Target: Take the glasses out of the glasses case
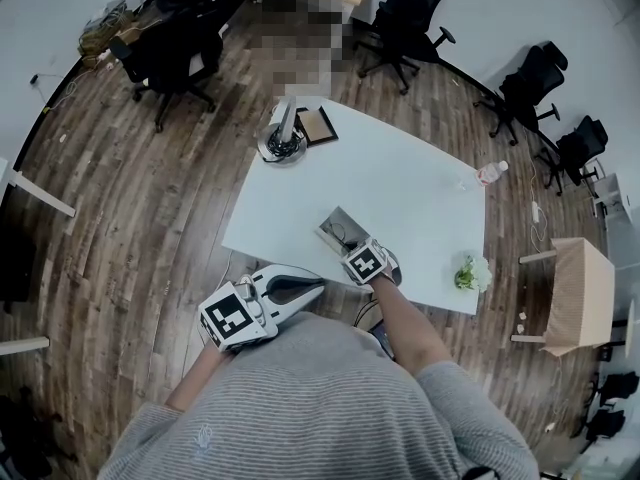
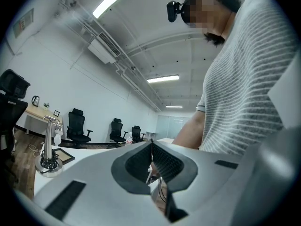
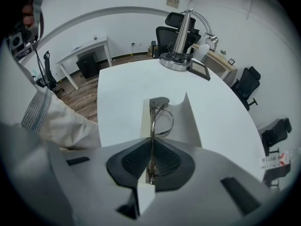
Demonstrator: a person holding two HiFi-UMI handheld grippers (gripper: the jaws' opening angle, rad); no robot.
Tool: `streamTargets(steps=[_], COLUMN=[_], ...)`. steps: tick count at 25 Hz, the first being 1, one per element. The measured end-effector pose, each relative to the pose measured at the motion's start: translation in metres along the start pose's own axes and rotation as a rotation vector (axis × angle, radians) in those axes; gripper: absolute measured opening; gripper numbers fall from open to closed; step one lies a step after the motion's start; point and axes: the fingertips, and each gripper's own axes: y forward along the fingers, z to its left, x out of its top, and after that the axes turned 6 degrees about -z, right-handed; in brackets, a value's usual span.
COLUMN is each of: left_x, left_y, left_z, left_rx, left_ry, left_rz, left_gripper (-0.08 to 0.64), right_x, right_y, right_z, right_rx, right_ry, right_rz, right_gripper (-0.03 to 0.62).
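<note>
The glasses case lies open near the front edge of the white table. In the right gripper view the case is a pale open shell with a dark inside. Thin metal-framed glasses stand on edge over the case. My right gripper is shut on the glasses' frame, which runs straight between the jaws. In the head view this right gripper sits just in front of the case. My left gripper is off the table's front left corner, close to the person's body. Its jaws are shut with nothing visible between them.
A desk lamp base and a dark framed picture stand at the table's far corner. A bottle lies at the right edge and a small plant at the front right corner. Black office chairs ring the table; a wooden stand is right.
</note>
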Motion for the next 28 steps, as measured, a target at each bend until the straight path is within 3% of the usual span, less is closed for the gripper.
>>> streamTargets(steps=[15, 18, 21, 28], left_x=[0.002, 0.002, -0.004, -0.001], left_y=[-0.001, 0.0, -0.001, 0.005], left_z=[-0.001, -0.002, -0.001, -0.005], left_rx=[-0.017, -0.022, -0.01, -0.049], left_ry=[-0.003, -0.005, -0.017, -0.011], left_rz=[0.013, 0.016, 0.07, 0.035], left_gripper=[0.012, 0.012, 0.012, 0.012], right_x=[0.003, 0.007, 0.008, 0.025], right_y=[-0.01, -0.016, -0.022, -0.039], right_z=[-0.021, -0.021, -0.021, -0.019], right_rx=[-0.111, -0.109, -0.109, -0.11], right_ry=[0.02, 0.038, 0.062, 0.124], right_rz=[-0.043, -0.069, -0.1, -0.2], right_gripper=[0.026, 0.026, 0.026, 0.026])
